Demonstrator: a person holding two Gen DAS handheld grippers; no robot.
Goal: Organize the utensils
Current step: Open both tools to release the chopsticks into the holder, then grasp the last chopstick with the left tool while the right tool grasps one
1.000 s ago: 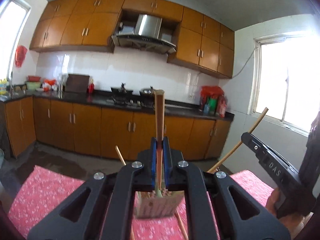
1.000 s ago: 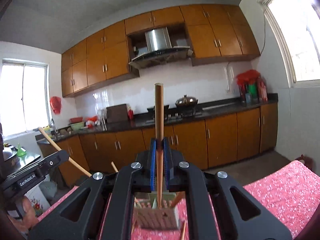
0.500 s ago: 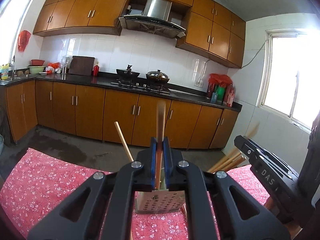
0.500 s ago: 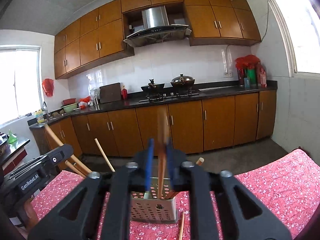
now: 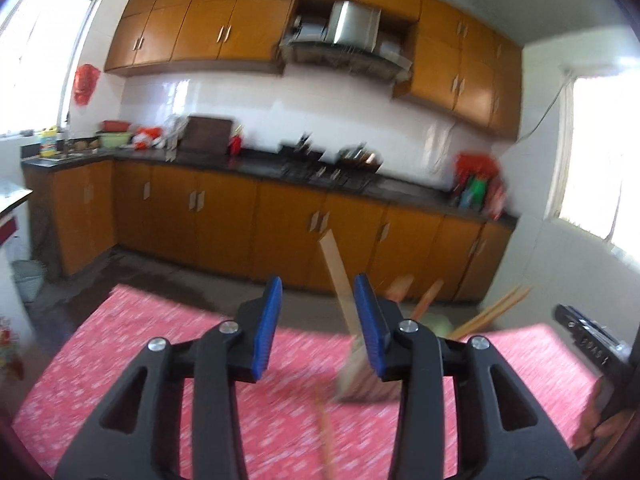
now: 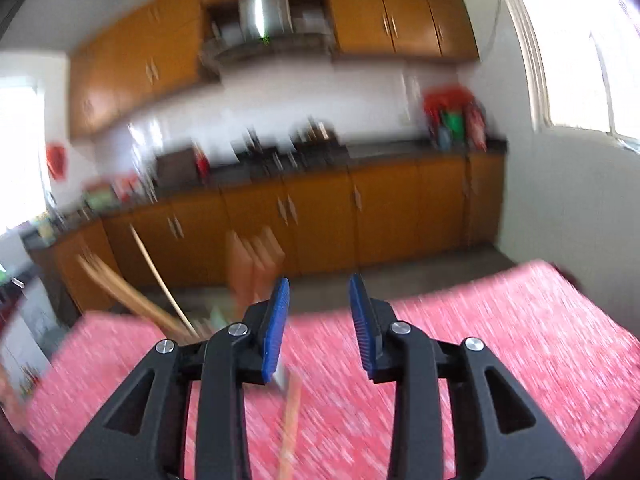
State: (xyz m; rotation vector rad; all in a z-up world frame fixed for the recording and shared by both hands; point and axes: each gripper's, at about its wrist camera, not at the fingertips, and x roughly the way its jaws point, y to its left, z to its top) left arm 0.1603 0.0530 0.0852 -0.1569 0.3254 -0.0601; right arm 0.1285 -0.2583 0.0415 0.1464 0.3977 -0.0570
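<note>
My left gripper (image 5: pixel 316 308) is open and empty; its blue pads stand wide apart. Just right of it a perforated metal utensil holder (image 5: pixel 360 380) stands on the table, blurred, with several wooden chopsticks (image 5: pixel 338 276) leaning out of it. My right gripper (image 6: pixel 318 308) is open and empty too. In the right wrist view the holder is mostly hidden behind the left finger, with chopsticks (image 6: pixel 252 268) sticking up left of the gripper. A loose chopstick (image 6: pixel 290 420) lies on the cloth below the gripper; it also shows in the left wrist view (image 5: pixel 324 428).
The table carries a red flowered cloth (image 5: pixel 140 340). The other hand-held gripper (image 5: pixel 592 344) shows at the right edge. Beyond the table are orange kitchen cabinets (image 5: pixel 224 216), a dark counter with a stove, and a window on the right.
Both grippers have opened and let go of their chopsticks, which now stand in the holder. Both grippers have swung sideways, away from the holder; the views are motion-blurred.
</note>
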